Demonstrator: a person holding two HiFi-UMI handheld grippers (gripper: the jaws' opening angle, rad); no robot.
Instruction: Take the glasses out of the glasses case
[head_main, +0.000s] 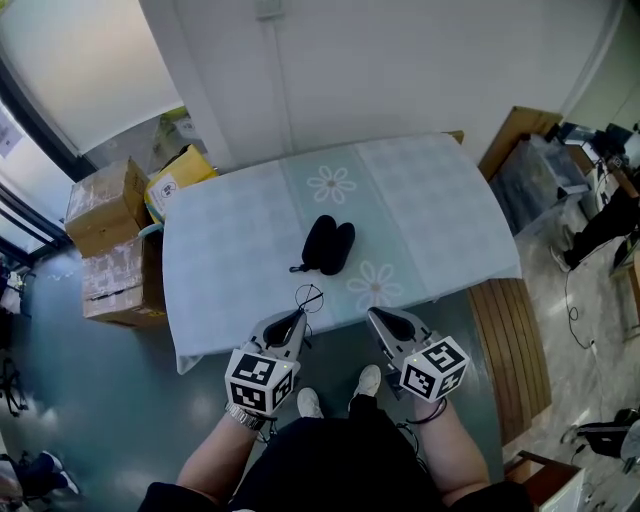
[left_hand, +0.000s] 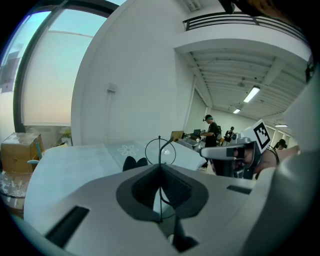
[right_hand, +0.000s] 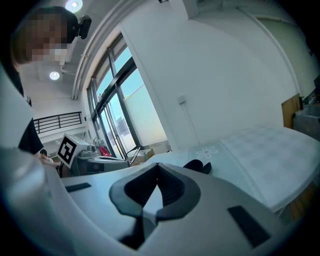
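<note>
The black glasses case (head_main: 328, 244) lies open in the middle of the table (head_main: 440, 210), which has a pale flowered cloth. It also shows in the left gripper view as the case (left_hand: 135, 162) and in the right gripper view as the case (right_hand: 197, 165). Thin round wire-rimmed glasses (head_main: 309, 297) hang over the table's near edge, clear of the case. My left gripper (head_main: 297, 318) is shut on them; a round lens of the glasses (left_hand: 161, 150) stands above my left gripper's (left_hand: 160, 169) jaws. My right gripper (head_main: 376, 315) hovers beside it, shut and empty, its jaws meeting in the right gripper (right_hand: 157, 167) view.
Cardboard boxes (head_main: 110, 240) are stacked on the floor left of the table. A slatted wooden board (head_main: 505, 345) lies on the right. A white wall (head_main: 400, 70) backs the table. People (left_hand: 212, 132) stand at desks far off.
</note>
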